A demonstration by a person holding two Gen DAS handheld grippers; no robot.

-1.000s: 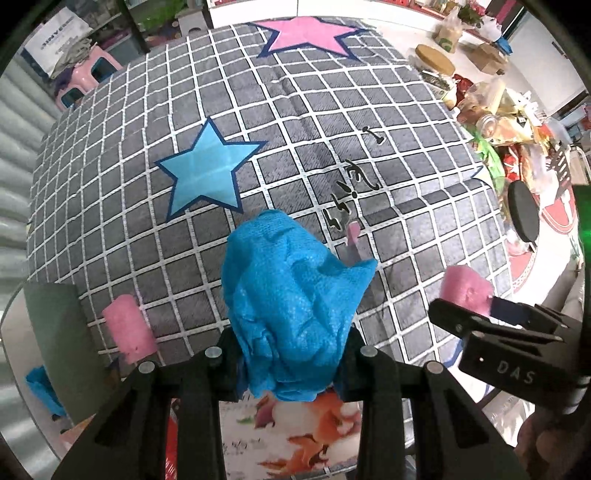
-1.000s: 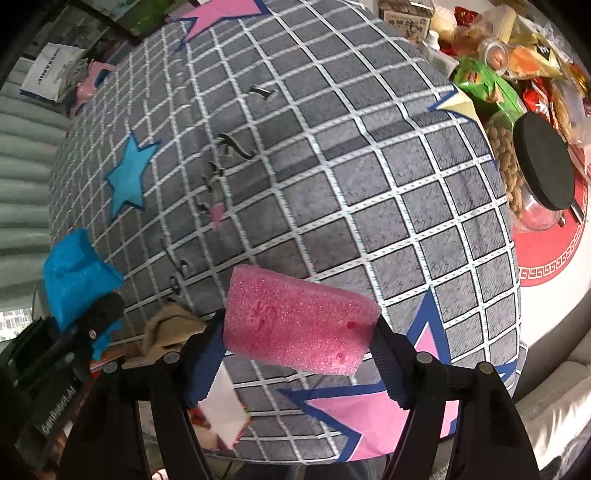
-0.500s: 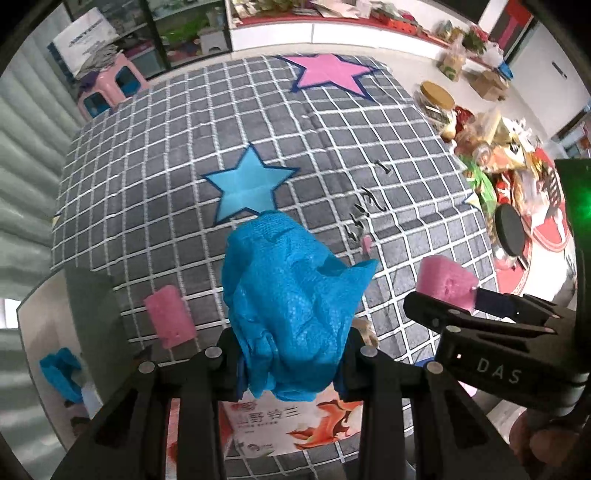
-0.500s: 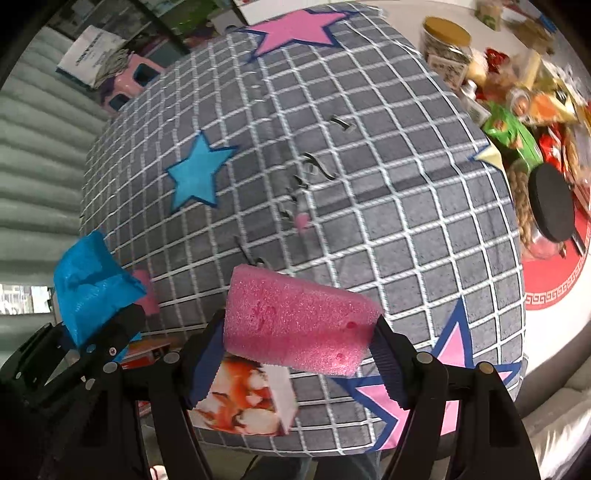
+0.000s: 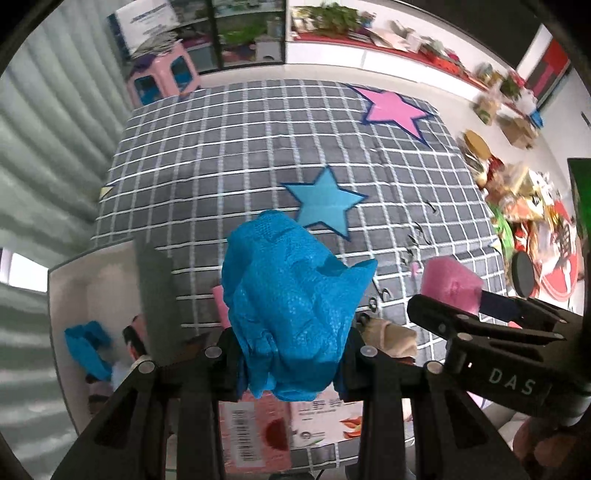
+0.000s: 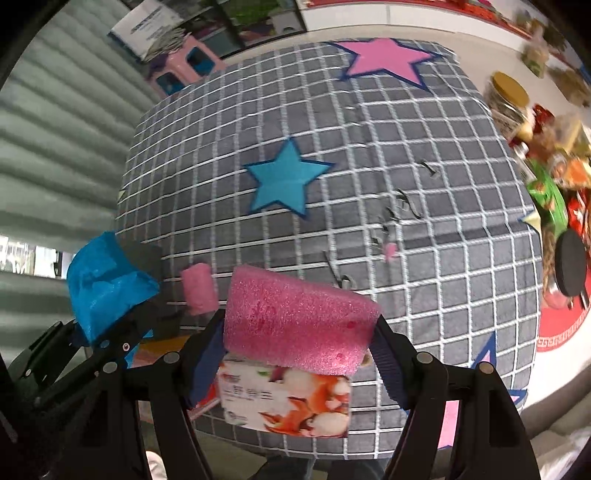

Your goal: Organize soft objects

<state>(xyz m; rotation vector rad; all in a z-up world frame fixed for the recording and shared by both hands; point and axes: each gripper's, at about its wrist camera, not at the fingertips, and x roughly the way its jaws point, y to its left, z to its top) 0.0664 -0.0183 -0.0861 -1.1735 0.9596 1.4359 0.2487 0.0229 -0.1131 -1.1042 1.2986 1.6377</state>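
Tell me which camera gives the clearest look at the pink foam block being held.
The right wrist view: the pink foam block fills the foreground, clamped lengthwise in the right hand-held gripper. The left wrist view shows only one end of it, off to the side above that gripper's black fingers.

grid cloth table (image 6: 443, 273), pink foam roll (image 6: 199, 290), tissue pkt (image 6: 284, 398)

Below me a grey grid-patterned cloth (image 5: 258, 155) with blue and pink stars covers the table. At eleven o'clock I see a pink plastic stool (image 5: 162, 79) on pale floor (image 5: 317, 72); at twelve, glass-fronted shelving (image 5: 240, 33). Grey-green pleated curtains (image 5: 48, 147) fill nine o'clock. Packaged clutter (image 5: 517, 192) spreads at three.
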